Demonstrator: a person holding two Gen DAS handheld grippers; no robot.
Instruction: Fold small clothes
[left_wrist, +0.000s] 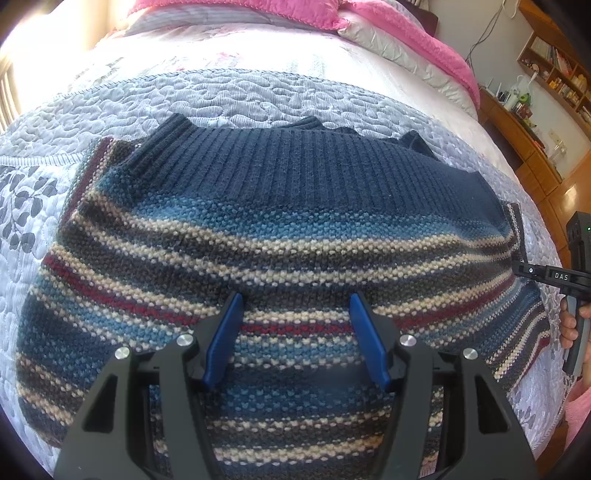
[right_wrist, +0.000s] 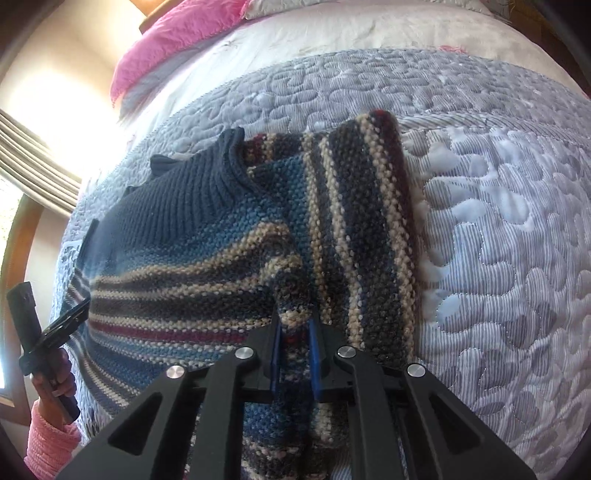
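Sweater (left_wrist: 280, 236), striped knit with navy ribbed collar, lies flat on the quilted bedspread (left_wrist: 258, 96) of the bed, collar toward the far edge where the pink blanket (left_wrist: 402, 33) sits. My left gripper (left_wrist: 295, 321) hovers over the body of the knit, blue fingers (left_wrist: 225, 339) spread wide, nothing between them. My right gripper (right_wrist: 295, 354) has its fingers (right_wrist: 314, 354) narrow and pinched on a bunch of striped fabric at the sweater's right side; in the right wrist view a sleeve (right_wrist: 373, 229) is doubled over along that edge. Seen from the left wrist view, the right gripper comes in at the garment's side edge, with my hand (left_wrist: 572, 325) on its handle. Step in hand, I judge: folding the right sleeve or side panel inward over the body. Next move calls for carrying the pinched fabric across toward the middle, keeping it low so the knit doesn't drag, left fingers pressing the body down to anchor it. Left side not yet folded.
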